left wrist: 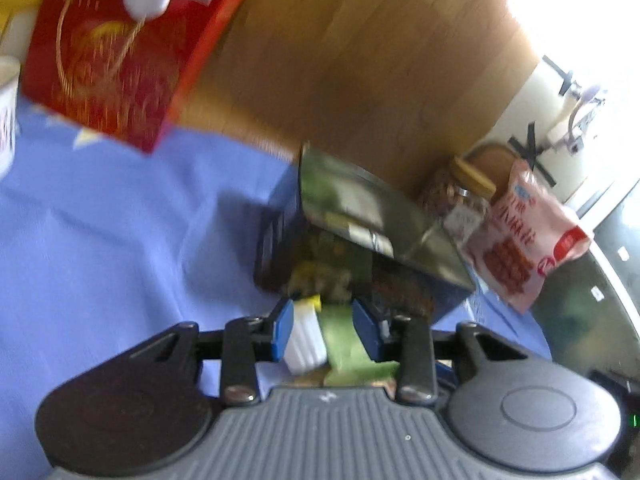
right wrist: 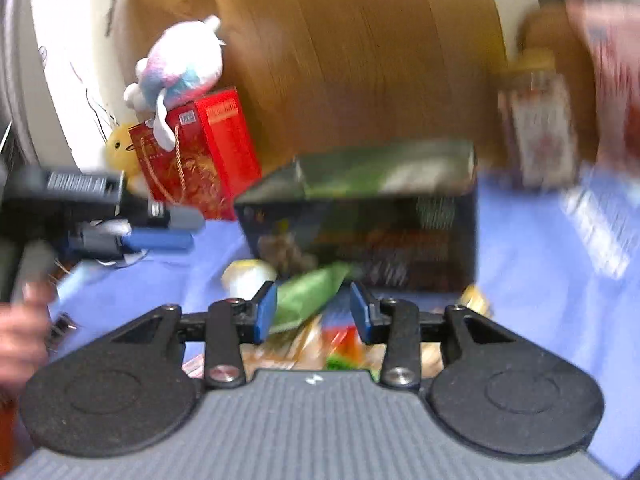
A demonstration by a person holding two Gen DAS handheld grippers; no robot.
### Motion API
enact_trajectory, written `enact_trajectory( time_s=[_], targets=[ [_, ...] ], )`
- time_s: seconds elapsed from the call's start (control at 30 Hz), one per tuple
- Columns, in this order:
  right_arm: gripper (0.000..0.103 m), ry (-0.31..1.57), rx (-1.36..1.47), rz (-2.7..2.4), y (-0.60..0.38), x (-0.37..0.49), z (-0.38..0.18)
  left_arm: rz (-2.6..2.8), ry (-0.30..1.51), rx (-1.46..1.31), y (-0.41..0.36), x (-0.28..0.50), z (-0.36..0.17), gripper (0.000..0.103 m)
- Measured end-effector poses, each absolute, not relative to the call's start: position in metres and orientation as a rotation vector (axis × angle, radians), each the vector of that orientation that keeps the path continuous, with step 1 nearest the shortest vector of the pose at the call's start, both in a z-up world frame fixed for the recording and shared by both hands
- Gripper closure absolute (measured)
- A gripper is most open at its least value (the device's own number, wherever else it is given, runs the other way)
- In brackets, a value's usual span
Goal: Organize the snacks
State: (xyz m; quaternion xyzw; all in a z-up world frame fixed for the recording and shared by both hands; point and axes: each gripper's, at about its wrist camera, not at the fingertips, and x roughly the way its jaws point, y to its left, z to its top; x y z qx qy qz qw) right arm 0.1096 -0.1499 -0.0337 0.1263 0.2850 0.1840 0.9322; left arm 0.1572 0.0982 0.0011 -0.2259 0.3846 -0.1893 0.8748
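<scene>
A dark open box point(left wrist: 360, 240) with a raised lid lies on the blue cloth point(left wrist: 120, 240) and holds snack packets; it also shows in the right wrist view point(right wrist: 380, 232). My left gripper point(left wrist: 326, 330) has its blue pads around a white packet point(left wrist: 304, 340) and a green packet point(left wrist: 344, 344), just in front of the box. My right gripper point(right wrist: 314, 312) is open over a green packet point(right wrist: 308, 296) and several loose snacks near the box front. The left gripper also shows at the left of the right wrist view point(right wrist: 160, 232). Both views are blurred.
A red gift box point(left wrist: 116, 60) with a plush toy point(right wrist: 180, 68) on top stands at the back left. A pink snack bag point(left wrist: 520, 236) and a jar point(left wrist: 456, 196) stand at the back right. A wooden panel point(left wrist: 360, 60) rises behind the table.
</scene>
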Motion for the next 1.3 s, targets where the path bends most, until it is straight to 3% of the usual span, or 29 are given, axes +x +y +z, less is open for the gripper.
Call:
enact_trajectory(
  time_s=[0.1, 0.13, 0.17, 0.27, 0.43, 0.77, 0.83, 0.9, 0.97, 1.1, 1.17, 1.3],
  targets=[
    [0.061, 0.685, 0.358, 0.409, -0.145, 0.126, -0.042, -0.394, 0.84, -0.49, 0.094, 0.156, -0.01, 0.069],
    [0.064, 0.704, 0.39, 0.425, -0.144, 0.131, -0.045, -0.392, 0.845, -0.49, 0.092, 0.156, -0.01, 0.069],
    [0.077, 0.725, 0.42, 0.441, -0.142, 0.136, -0.048, -0.391, 0.847, -0.488, 0.093, 0.153, -0.009, 0.069],
    [0.087, 0.702, 0.48, 0.449, -0.146, 0.129, -0.045, -0.414, 0.839, -0.482, 0.09, 0.145, -0.005, 0.069],
    [0.09, 0.617, 0.511, 0.447, -0.175, 0.087, -0.03, -0.488, 0.844, -0.459, 0.069, 0.137, 0.002, 0.062],
    [0.082, 0.572, 0.495, 0.346, -0.228, 0.02, -0.044, -0.576, 0.921, -0.357, 0.006, 0.121, -0.009, 0.061],
    [0.076, 0.562, 0.48, 0.356, -0.228, 0.018, -0.043, -0.581, 0.927, -0.352, 0.003, 0.117, -0.01, 0.061],
    [0.06, 0.541, 0.444, 0.374, -0.224, 0.015, -0.042, -0.587, 0.942, -0.336, -0.003, 0.115, -0.011, 0.061],
    [0.053, 0.525, 0.387, 0.386, -0.216, 0.017, -0.04, -0.595, 0.966, -0.318, -0.012, 0.117, -0.014, 0.061],
    [0.055, 0.55, 0.25, 0.403, -0.194, 0.029, -0.048, -0.62, 1.027, -0.348, -0.021, 0.125, -0.03, 0.066],
    [0.067, 0.578, 0.222, 0.408, -0.186, 0.037, -0.055, -0.616, 1.013, -0.349, -0.018, 0.123, -0.027, 0.066],
    [0.067, 0.519, 0.189, 0.4, -0.18, 0.035, -0.048, -0.615, 0.948, -0.343, -0.012, 0.12, -0.006, 0.066]
  ],
)
